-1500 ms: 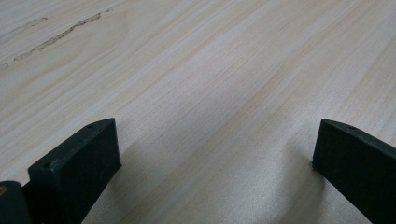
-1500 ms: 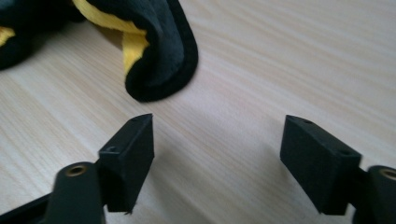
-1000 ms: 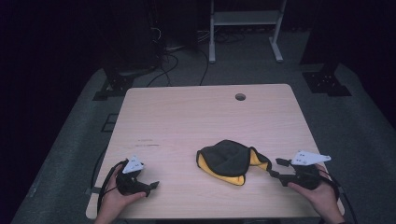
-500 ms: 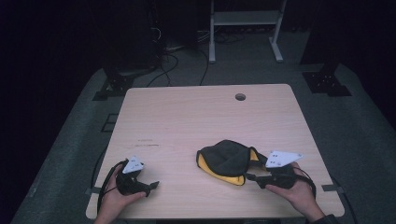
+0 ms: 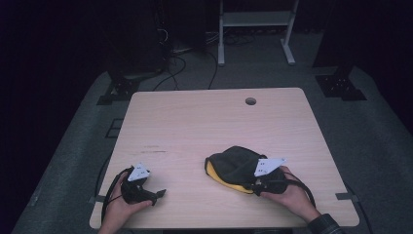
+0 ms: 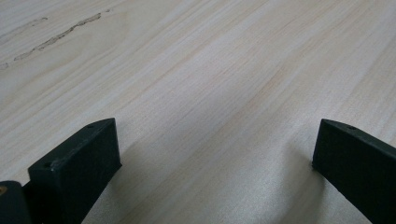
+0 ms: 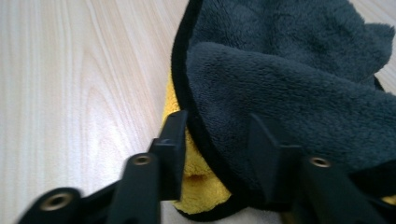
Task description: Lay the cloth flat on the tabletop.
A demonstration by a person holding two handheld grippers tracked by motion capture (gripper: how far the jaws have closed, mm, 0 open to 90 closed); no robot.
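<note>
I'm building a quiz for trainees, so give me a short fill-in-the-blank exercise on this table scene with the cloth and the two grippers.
1. The cloth is dark grey on one face and ____ on the other.
2. The right hand-held gripper has the cloth's ____ between its jaws.
3. The left hand-held gripper has only bare ____ between its jaws.
4. Near the far edge of the table is a small round ____.

Missing words: yellow; edge; table; hole

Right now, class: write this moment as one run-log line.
left gripper: open, over bare table | right gripper: jaws just closing around edge of grey-and-yellow cloth | cloth: crumpled, lying on table
</note>
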